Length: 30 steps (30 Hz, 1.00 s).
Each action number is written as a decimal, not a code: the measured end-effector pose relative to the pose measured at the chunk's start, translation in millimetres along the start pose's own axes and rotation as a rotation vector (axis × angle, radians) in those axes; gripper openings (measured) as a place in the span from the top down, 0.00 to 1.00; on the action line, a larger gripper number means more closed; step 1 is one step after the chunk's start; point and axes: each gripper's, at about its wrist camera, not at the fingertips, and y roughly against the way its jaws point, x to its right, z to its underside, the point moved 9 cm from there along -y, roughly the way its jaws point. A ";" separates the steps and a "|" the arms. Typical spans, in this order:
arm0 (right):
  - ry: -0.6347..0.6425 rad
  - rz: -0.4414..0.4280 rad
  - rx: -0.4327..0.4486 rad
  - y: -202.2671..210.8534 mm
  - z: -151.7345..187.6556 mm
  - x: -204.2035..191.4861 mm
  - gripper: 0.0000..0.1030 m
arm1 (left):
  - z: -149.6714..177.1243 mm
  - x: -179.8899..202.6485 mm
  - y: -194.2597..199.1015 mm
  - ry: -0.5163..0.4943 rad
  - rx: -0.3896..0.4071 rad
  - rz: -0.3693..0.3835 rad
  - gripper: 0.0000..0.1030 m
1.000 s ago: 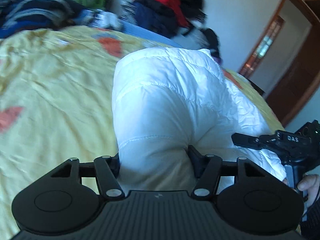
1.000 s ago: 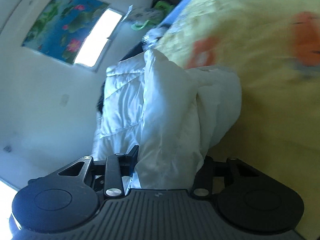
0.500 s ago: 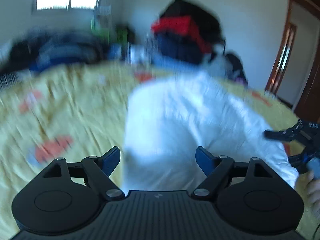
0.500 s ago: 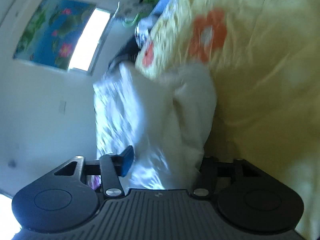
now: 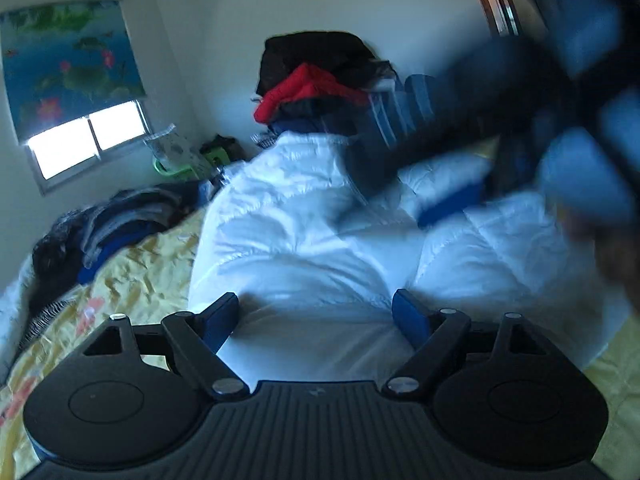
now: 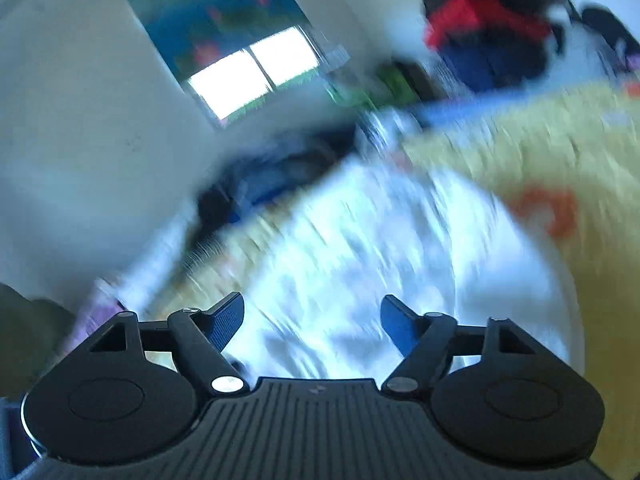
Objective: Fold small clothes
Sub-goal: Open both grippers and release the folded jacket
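Now only one white quilted puffer jacket point(image 5: 304, 240) on the yellow flower-printed bedspread point(image 5: 132, 272), bunched in a rounded heap near the middle of the bed, resting free of both claws. Two claws counted. Left claw point(image 5: 316, 318) spread wide, blue pads either side of the jacket's near edge, gripping nothing; a second ago clamped on that same white fabric, half a second ago already parted. Right claw point(image 6: 312, 322) likewise splayed wide above the jacket point(image 6: 360, 272), empty; a second ago pinching a hanging fold, half a second ago with cloth between its jaws. Seen blurred across the upper right of the left wrist view as a dark smear with blue patches point(image 5: 520, 120), far nearer the lens than before, when small at the right edge. Heavily motion-blurred right wrist view, turned from a sideways tilt to nearly level.

One window point(image 5: 86, 140) with one lotus-printed blind point(image 5: 68, 60) on the far wall. Two heaps of other clothes: one dark striped heap point(image 5: 108, 224) along the bed's left edge, one tall pile topped with a red garment point(image 5: 308, 88) and black ones beyond the bed's far edge. One wooden door frame point(image 5: 496, 0) at upper right.
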 end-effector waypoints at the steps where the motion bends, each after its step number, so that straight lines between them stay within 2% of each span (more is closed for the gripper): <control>1: -0.023 0.017 -0.024 -4.6 12.0 10.9 0.40 | 2.6 -1.8 -1.2 0.012 -0.013 0.028 0.19; 3: -0.045 -0.029 -0.004 -0.9 26.4 20.4 0.41 | 7.8 -4.9 -4.3 0.018 -0.021 0.064 0.18; 5: -0.039 -0.027 0.000 2.5 30.8 24.7 0.43 | 11.1 -6.7 -9.8 0.035 -0.029 0.082 0.18; 9: -0.038 -0.023 -0.007 -7.3 29.8 20.4 0.42 | 10.0 -3.9 -16.2 0.038 -0.021 0.049 0.13; 11: -0.086 -0.007 -0.008 -11.3 22.8 15.8 0.42 | 3.8 -4.9 0.9 0.055 -0.023 0.014 0.13; 12: -0.117 0.007 0.006 -6.1 16.7 14.3 0.40 | 0.0 -6.6 15.2 0.073 -0.007 0.006 0.13; 14: -0.090 0.002 0.068 22.7 13.2 6.1 0.33 | -5.8 -10.5 47.2 0.130 0.039 0.003 0.13; 16: -0.023 0.015 0.129 55.8 21.7 -4.5 0.18 | -2.7 -10.1 74.1 0.191 0.046 0.009 0.12; 17: 0.010 0.031 0.141 68.3 30.1 -8.3 0.14 | 2.9 -8.8 84.3 0.213 0.044 0.007 0.12; 20: 0.067 0.089 0.107 86.6 64.1 -9.0 0.12 | 21.0 -1.7 102.7 0.233 0.019 -0.026 0.12; 23: 0.020 0.109 0.032 91.7 97.9 -4.5 0.13 | 36.6 4.3 110.8 0.217 -0.049 -0.023 0.12; 25: 0.004 0.129 -0.003 93.8 114.8 -3.6 0.13 | 40.3 2.6 118.8 0.228 -0.061 -0.025 0.12; 30: 0.033 0.206 0.008 107.4 130.4 -14.0 0.12 | 42.2 -17.6 126.8 0.318 -0.073 -0.057 0.12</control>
